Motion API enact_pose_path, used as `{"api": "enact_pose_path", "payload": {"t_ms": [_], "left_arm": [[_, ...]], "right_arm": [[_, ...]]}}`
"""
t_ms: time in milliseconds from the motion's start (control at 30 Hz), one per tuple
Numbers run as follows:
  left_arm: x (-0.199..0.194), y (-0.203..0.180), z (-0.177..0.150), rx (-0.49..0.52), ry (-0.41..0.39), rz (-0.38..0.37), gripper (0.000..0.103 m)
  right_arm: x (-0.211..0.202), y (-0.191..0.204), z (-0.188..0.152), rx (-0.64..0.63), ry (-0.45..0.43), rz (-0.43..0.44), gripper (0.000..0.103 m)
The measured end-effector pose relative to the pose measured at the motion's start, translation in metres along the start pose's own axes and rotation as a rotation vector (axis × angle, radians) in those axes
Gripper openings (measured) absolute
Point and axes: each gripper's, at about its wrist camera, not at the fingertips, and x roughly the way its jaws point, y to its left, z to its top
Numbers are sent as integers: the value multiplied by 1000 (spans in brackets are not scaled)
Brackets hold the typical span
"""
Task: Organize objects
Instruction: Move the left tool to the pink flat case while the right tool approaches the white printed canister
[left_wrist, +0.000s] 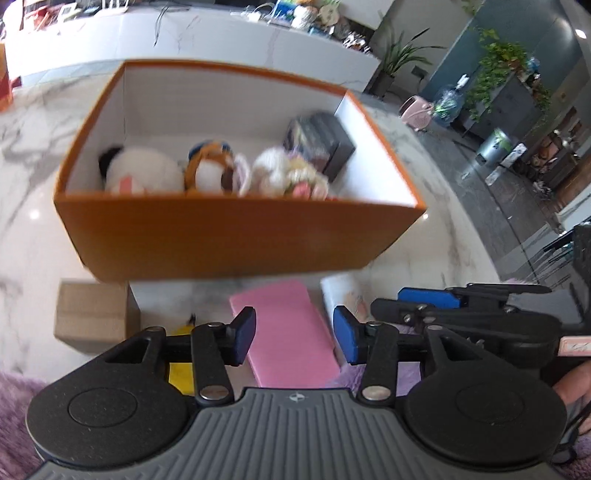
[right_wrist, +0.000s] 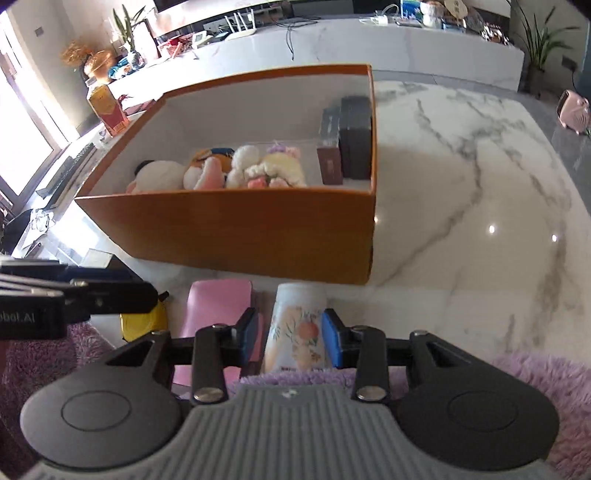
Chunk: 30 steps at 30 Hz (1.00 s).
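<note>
Now: orange box (right_wrist: 258, 236) | three plush toys (right_wrist: 221, 170) | two dark boxes (right_wrist: 347, 144)

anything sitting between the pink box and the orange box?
No. In both wrist views only bare marble tabletop shows between the pink box and the orange box.

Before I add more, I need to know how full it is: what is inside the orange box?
Orange box: three plush toys along the near side, dark boxes upright at the right end. The near wall hides the floor below them.
</note>
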Motion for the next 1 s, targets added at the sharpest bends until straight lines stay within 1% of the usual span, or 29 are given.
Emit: {"api": "enact_pose_path", "payload": {"t_ms": [100, 133, 167, 233, 300, 367, 433, 633, 700, 833, 900, 933, 1000], "left_arm": [[17, -3, -12, -19, 38, 40, 58], [20, -3, -14, -25, 43, 44, 60], [23, -4, -16, -28, 45, 41, 66], [28, -5, -19, -40, 56, 48, 72], [33, -5, -21, -61, 71, 66, 72], [37, -3, -22, -77, 85, 81, 73], [41, -1, -23, -89, 100, 99, 74], [50, 12, -25, -185, 138, 94, 74], [51, 13, -26, -195, 131, 92, 74], [52, 12, -26, -190, 125, 89, 74], [52, 12, -26, -188, 121, 86, 73], [51, 12, -27, -189, 118, 82, 70], [51, 14, -27, -196, 115, 67, 67]], "right_arm": [[9, -9, -4, 55, 28, 36, 42], [12, -10, -4, 66, 34, 39, 44], [15, -10, -4, 66, 38, 39, 48], [21, -7, -5, 48, 51, 21, 50], [25, -2, -6, 24, 64, -13, 50], [27, -1, -7, 18, 70, -21, 50], [29, -2, -7, 19, 78, -17, 50], [31, -5, -7, 15, 93, -12, 49], [32, -4, -7, 13, 100, -8, 49], [35, -5, -7, 11, 116, -11, 43], [38, -3, -7, -1, 131, -22, 39], [39, -2, -7, -9, 140, -25, 37], [40, -2, -7, -8, 143, -20, 36]]}}
